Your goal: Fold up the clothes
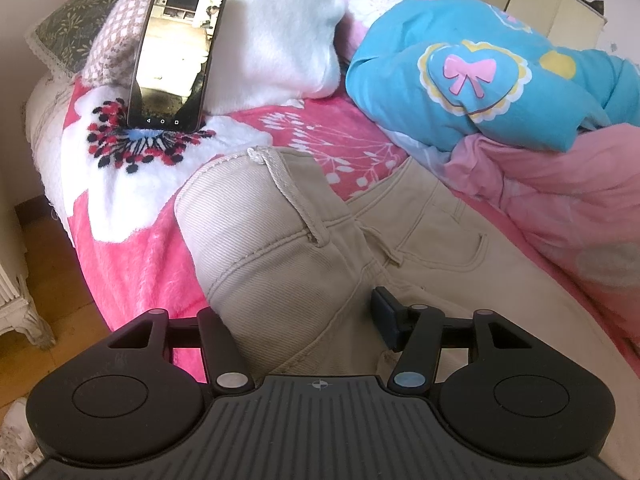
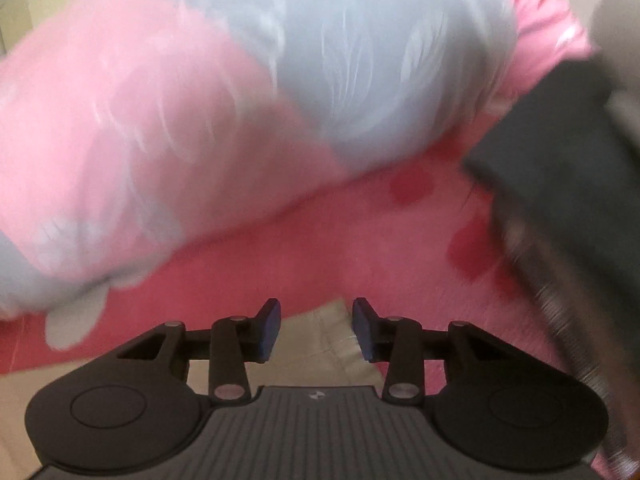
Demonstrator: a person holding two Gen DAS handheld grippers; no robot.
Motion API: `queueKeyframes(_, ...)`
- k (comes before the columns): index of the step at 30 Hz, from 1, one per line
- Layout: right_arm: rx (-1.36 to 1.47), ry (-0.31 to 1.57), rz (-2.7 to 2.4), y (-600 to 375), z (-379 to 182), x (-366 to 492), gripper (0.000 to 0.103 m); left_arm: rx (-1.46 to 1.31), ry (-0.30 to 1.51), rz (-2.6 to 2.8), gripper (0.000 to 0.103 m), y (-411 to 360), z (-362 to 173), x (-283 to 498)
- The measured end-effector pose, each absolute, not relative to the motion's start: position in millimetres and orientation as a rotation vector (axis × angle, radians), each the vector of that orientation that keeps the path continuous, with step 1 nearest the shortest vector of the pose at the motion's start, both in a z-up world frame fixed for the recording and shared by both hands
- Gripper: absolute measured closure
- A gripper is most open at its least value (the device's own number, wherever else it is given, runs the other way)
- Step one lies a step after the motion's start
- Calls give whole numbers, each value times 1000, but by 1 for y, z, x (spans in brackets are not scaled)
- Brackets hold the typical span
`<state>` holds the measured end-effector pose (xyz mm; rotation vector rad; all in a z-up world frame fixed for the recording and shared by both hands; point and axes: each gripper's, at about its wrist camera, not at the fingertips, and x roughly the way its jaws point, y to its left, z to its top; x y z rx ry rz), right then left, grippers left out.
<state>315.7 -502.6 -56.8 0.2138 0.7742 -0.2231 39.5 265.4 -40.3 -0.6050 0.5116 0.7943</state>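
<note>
Beige trousers [image 1: 304, 248] lie on the bed, waistband end nearest the left wrist camera. My left gripper [image 1: 296, 320] is open wide over the trousers' waist; its left finger is hidden under the bulging cloth, its right fingertip [image 1: 386, 312] shows. In the blurred right wrist view, my right gripper [image 2: 314, 326] is open, with a corner of the beige cloth [image 2: 320, 344] between and below its fingertips, not pinched.
A pink flowered blanket [image 1: 132, 248] covers the bed. A phone [image 1: 176, 56] leans on a white pillow [image 1: 280, 40]. A blue quilt [image 1: 480, 72] and pink quilt [image 1: 560, 200] are bunched at right. A dark blurred object [image 2: 560, 152] sits at right.
</note>
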Motion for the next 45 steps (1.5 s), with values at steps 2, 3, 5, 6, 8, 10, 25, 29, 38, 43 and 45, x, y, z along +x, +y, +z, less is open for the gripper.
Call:
queueKeyframes(2,171,792,-227,-496,-63,318,89,-603,512,792,47,266,-41,39)
queueKeyframes(3,145,788,-229,-492,-64,317,92,-602,513,792,47,266,-41,39)
queueKeyframes(5,78,729,-230,-478,-55,309,93,-597,514,792,47,266,-40,40)
queueKeyframes(6,53,694,-236,-473,-50,305,94,-594,514,792,47,265,-40,40)
queueKeyframes(8,4,627,-268,-465,-40,297,94,-594,514,792,47,265,-40,40)
queueKeyframes(10,-41,590,-299,-461,-37,296,95,-594,513,792,47,265,-40,40)
queueKeyframes(25,-12,609,-321,-457,-33,294,87,-604,509,786,47,265,-40,40)
queueKeyframes(29,53,629,-92,-445,-22,254,87,-615,501,782,47,266,-41,38)
queueKeyframes(38,347,713,-262,-527,-59,175,99,-634,503,751,45,271,-42,38)
queueKeyframes(43,243,653,-277,-503,-33,182,94,-641,501,750,45,271,-42,37)
queueKeyframes(45,218,661,-222,-484,-32,197,93,-644,500,752,45,271,-42,37)
